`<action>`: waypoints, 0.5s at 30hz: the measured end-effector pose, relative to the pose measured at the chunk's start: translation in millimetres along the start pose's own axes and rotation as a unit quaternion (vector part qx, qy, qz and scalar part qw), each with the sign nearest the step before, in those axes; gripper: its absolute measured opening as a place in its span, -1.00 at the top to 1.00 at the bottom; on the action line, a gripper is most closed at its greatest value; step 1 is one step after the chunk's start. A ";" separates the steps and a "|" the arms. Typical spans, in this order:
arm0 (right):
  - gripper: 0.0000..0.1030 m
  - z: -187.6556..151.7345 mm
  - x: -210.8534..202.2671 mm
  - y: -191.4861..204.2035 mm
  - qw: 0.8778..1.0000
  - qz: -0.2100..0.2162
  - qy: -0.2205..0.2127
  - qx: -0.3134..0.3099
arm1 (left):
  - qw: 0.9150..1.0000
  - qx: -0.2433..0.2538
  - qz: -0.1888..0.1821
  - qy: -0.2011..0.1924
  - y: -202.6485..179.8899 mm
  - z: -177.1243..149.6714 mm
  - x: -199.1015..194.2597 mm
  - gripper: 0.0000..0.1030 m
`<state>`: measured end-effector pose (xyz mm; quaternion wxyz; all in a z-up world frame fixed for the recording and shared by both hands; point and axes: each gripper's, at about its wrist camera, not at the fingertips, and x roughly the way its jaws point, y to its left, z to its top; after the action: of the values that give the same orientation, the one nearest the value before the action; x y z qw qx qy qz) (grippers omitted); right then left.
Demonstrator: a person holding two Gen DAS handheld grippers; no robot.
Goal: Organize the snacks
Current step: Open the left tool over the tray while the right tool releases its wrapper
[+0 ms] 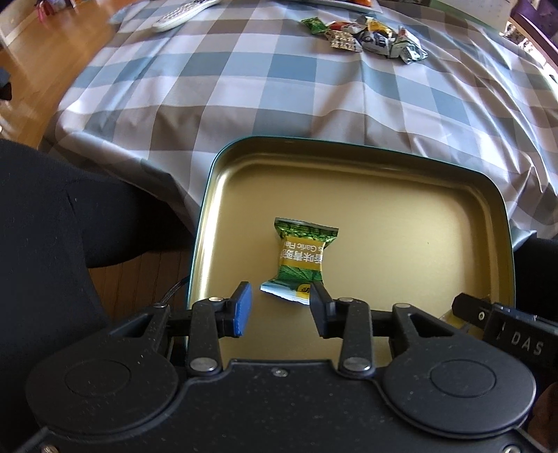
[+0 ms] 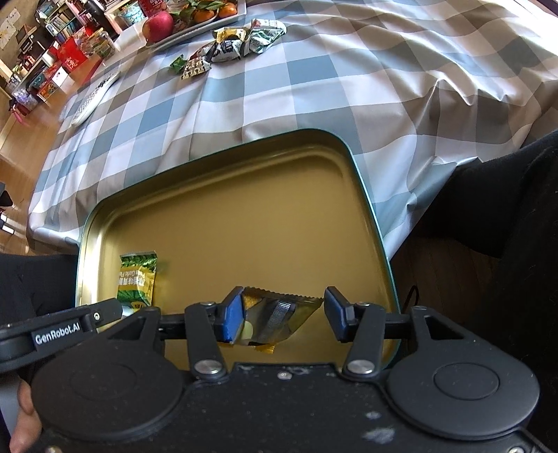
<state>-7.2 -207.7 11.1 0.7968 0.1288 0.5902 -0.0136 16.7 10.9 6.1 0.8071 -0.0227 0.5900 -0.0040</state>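
Note:
A gold tin [image 1: 383,195] with a teal rim sits at the near edge of the checked table. A green snack packet [image 1: 301,256] lies flat on its floor. My left gripper [image 1: 280,289] hangs over the packet's near end with its jaws apart; the right fingertip [image 1: 319,291] is at the packet's corner, the blue left pad [image 1: 244,306] clear of it. In the right wrist view my right gripper [image 2: 284,294] is open over the same tin [image 2: 261,216]. A gold and silver packet [image 2: 275,320] lies between its fingers against the left pad [image 2: 232,317], apart from the right one. The green packet [image 2: 137,278] lies to the left.
A pile of several wrapped snacks [image 1: 369,35] [image 2: 230,45] lies far across the tablecloth. A white remote [image 2: 94,97] lies at the left edge. A tray with an apple [image 2: 158,24] and oranges stands behind. Dark clothing [image 1: 52,226] flanks the tin.

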 end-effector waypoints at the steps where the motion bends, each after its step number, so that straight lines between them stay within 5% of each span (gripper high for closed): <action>1: -0.04 -0.1 0.2 0.1 1.000 0.001 0.001 0.000 | 1.000 -0.004 -0.001 0.001 1.2 0.5 0.2 0.09; 15: -0.10 12.4 -10.5 -5.1 1.000 0.019 -0.014 0.020 | 1.000 0.008 -0.001 0.018 -7.1 2.8 6.9 0.09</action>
<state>0.4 -216.7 23.4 0.8023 0.1555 0.5762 -0.0125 21.6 3.6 0.7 0.7965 -0.0166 0.6043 -0.0102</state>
